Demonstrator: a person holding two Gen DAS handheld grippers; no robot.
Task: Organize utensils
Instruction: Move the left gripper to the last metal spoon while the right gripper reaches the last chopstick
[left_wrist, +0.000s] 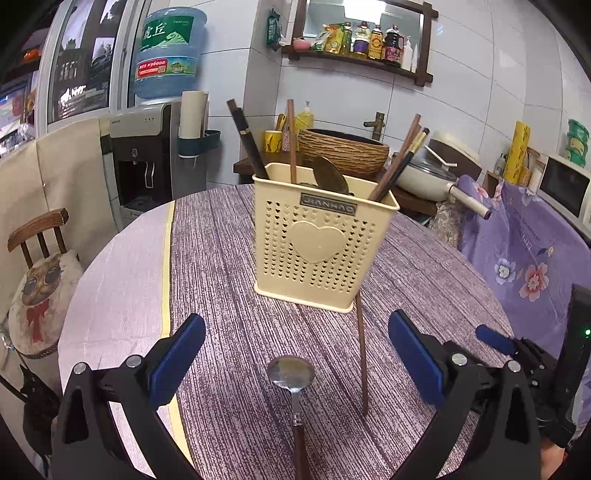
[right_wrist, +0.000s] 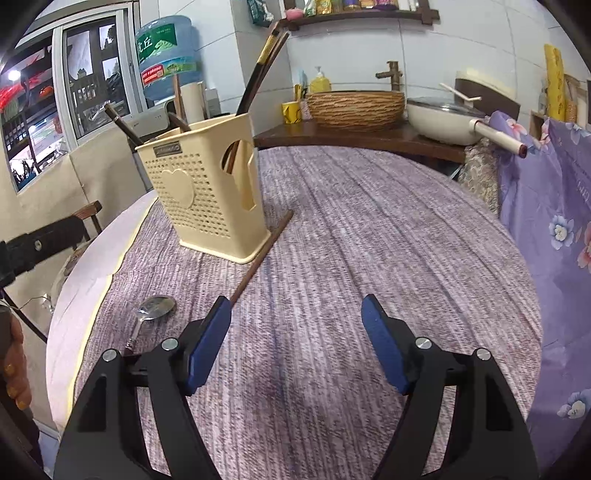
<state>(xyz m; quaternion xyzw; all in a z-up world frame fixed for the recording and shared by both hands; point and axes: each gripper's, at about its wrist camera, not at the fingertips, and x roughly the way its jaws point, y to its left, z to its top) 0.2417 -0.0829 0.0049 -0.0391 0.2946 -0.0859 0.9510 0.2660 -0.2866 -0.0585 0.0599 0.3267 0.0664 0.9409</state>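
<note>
A cream perforated utensil basket stands on the round table, with several chopsticks and a metal spoon upright in it. On the cloth in front of it lie a steel spoon with a dark handle and one brown chopstick touching the basket's foot. My left gripper is open, its fingers standing either side of the spoon without touching it. My right gripper is open and holds nothing; its left fingertip is close to the chopstick's near end.
A chair with a cat cushion is at the table's left edge, a water dispenser behind it. A woven basin, a white pan and purple floral cloth are at the back and right.
</note>
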